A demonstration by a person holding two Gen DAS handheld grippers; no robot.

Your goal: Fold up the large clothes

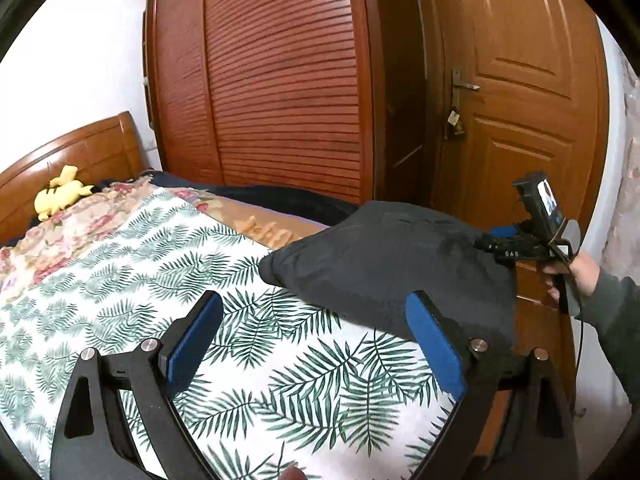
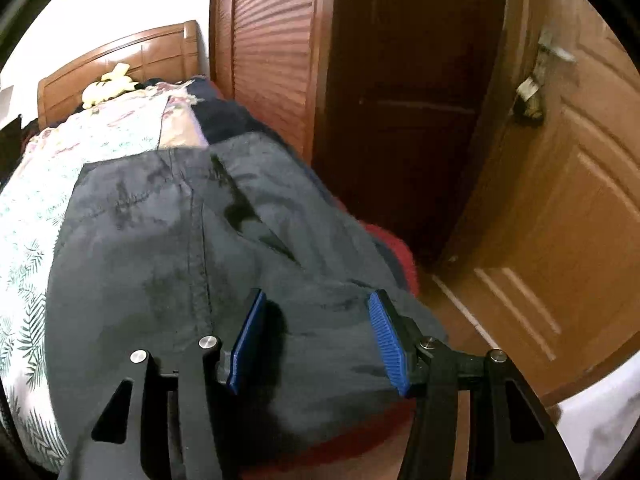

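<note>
Dark garment [image 2: 192, 248] folded on bed [image 1: 140, 264], seam running toward headboard [image 2: 132, 52].

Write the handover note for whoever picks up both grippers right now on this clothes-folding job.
Left gripper: open, empty, over the leaf-print bedspread, beside the garment.
Right gripper: open, pads apart just above the dark garment, not gripping it.
Garment: lies as a compact bundle at the bed's foot corner, near the door.
Done: looks folded down to a bundle, both grippers off it.
Left: check the fold; tidy it if needed.
</note>
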